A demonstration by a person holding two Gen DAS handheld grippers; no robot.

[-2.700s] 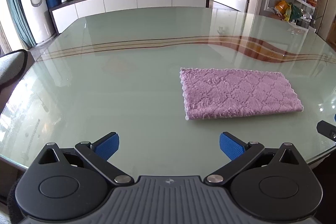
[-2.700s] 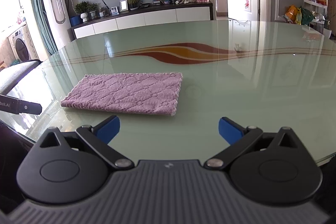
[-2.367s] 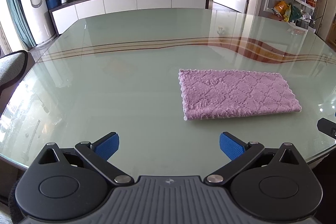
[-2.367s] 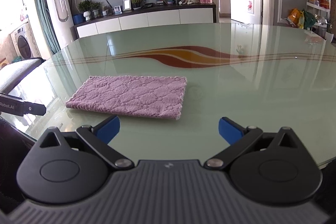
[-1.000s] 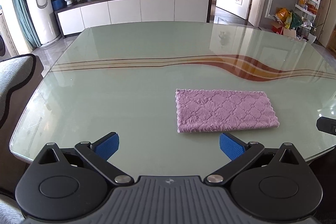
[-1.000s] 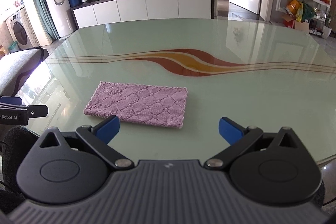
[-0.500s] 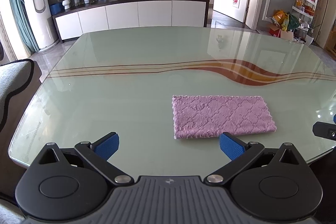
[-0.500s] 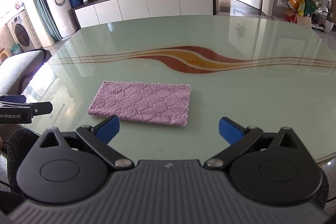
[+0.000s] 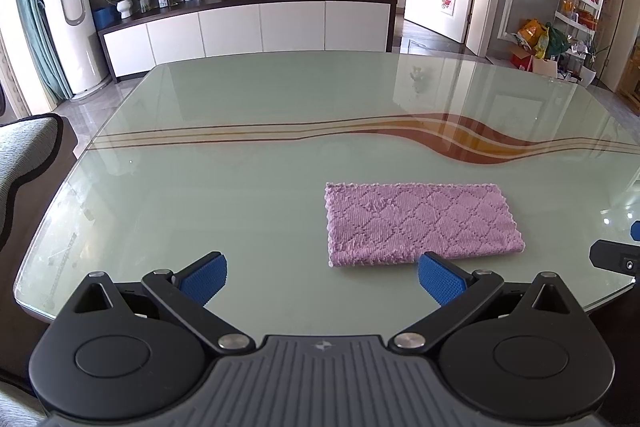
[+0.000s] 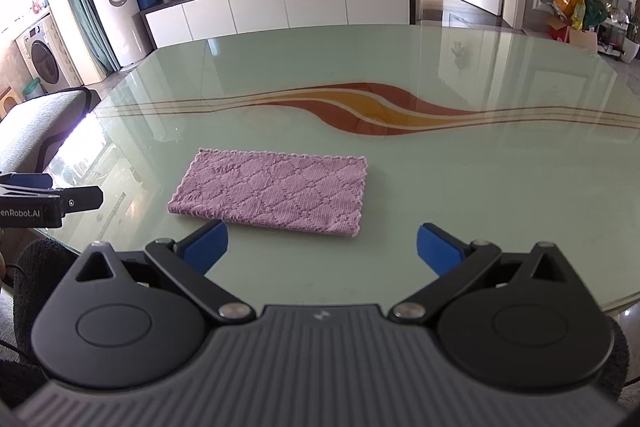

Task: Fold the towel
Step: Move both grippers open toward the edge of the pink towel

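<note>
A pink quilted towel [image 9: 420, 223] lies folded into a flat rectangle on the pale green glass table [image 9: 240, 195]. In the right wrist view the same towel [image 10: 276, 193] sits left of centre. My left gripper [image 9: 322, 279] is open and empty, held above the table's near edge, its right pad just in front of the towel's near edge. My right gripper [image 10: 322, 249] is open too, holding nothing, its left pad by the towel's near left corner. Neither gripper touches the cloth.
The table has a red and orange wave stripe [image 10: 380, 107] across its middle. A grey chair [image 9: 24, 155] stands at the left. Behind the table are a white cabinet [image 9: 256, 27], a TV and a standing air conditioner [image 9: 68, 3]. Shelves and bags are at the right.
Both grippers have risen and pulled back from the table, so the towel looks smaller and farther away. The towel itself has not moved, and both grippers stayed open.
</note>
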